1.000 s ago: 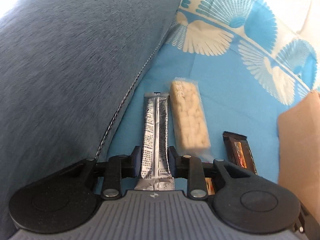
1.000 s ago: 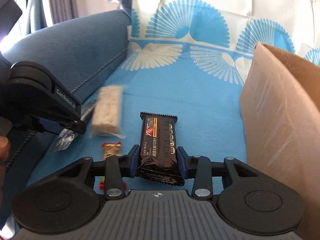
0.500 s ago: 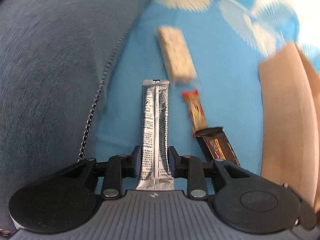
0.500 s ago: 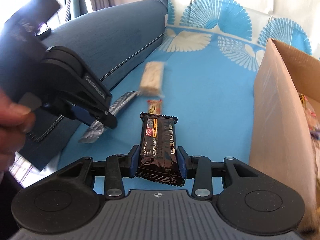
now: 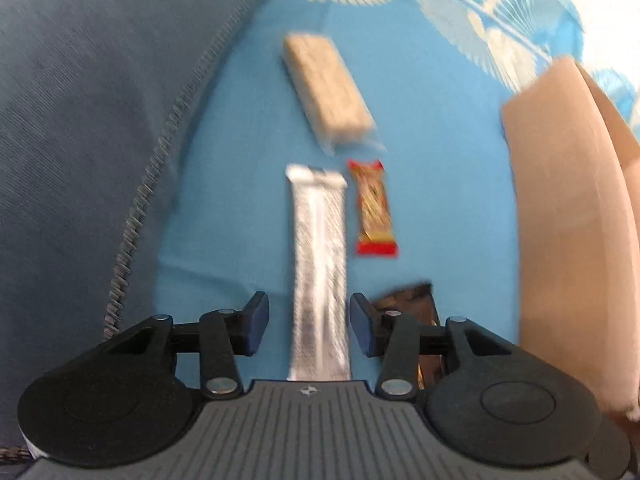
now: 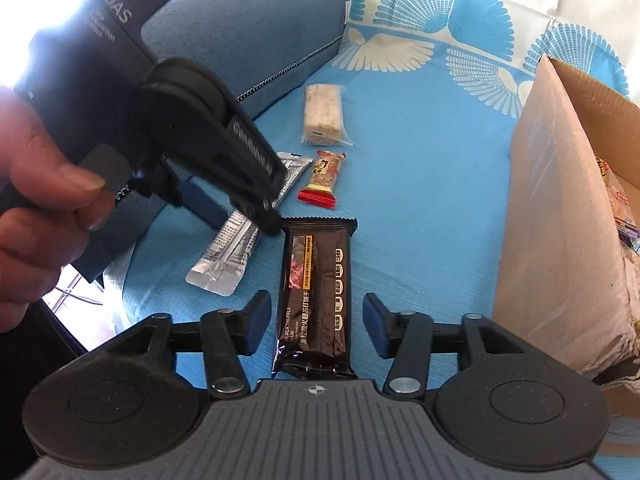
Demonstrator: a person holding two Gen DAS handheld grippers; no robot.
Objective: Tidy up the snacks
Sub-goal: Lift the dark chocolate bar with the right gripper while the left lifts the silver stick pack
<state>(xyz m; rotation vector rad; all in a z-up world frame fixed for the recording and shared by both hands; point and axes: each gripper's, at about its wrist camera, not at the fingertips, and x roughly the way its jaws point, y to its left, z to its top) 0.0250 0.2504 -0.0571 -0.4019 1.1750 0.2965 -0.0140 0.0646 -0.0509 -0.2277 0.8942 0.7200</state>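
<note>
A long silver packet [image 5: 318, 240] lies on the blue cloth between the jaws of my left gripper [image 5: 309, 312]. Those jaws are opening, and the pads stand clear of the packet. My right gripper [image 6: 316, 316] is opening too. A black snack bar [image 6: 316, 292] lies lengthwise between its pads, which do not touch it. In the right wrist view the left gripper [image 6: 240, 216] hovers over the silver packet [image 6: 224, 264], just left of the black bar. A corner of the black bar [image 5: 412, 300] shows behind the left gripper's right finger.
A beige cereal bar [image 6: 323, 114] and a small red-and-gold candy [image 6: 322, 178] lie further out on the blue cloth. An open cardboard box [image 6: 552, 200] holding snacks stands on the right. A grey-blue sofa arm [image 5: 80, 120] rises on the left. A person's hand [image 6: 40, 216] holds the left gripper.
Both grippers were shut on their snacks and have now spread their jaws off them. The left gripper has moved in close beside the black bar.
</note>
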